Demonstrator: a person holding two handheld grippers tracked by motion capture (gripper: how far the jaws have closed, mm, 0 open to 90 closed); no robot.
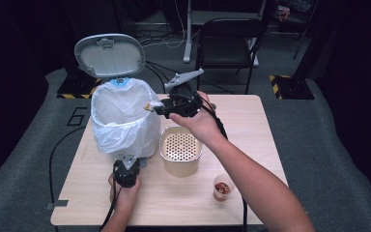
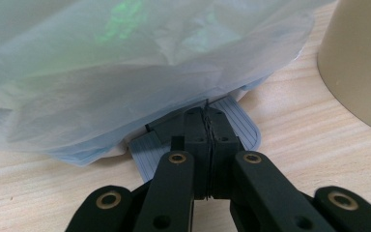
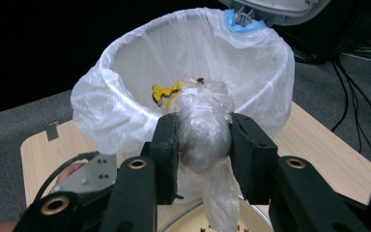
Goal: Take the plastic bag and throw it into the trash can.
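Note:
A small pedal bin lined with a white plastic bag [image 1: 121,116] stands at the table's back left, its grey lid [image 1: 109,54] raised. My left gripper [image 1: 127,166] is shut, and its closed tips [image 2: 207,121] rest on the bin's grey ribbed pedal [image 2: 147,152] under the bag's overhang [image 2: 125,72]. My right gripper [image 1: 157,107] is held at the bin's right rim. It is shut on a crumpled clear plastic wad [image 3: 204,130] with yellow bits at its far end, just in front of the liner's open mouth [image 3: 251,63].
A beige container with a perforated insert [image 1: 180,150] stands right of the bin, under my right forearm. A small clear cup holding reddish bits [image 1: 221,187] sits near the table's front right. A black chair [image 1: 227,38] stands beyond the table.

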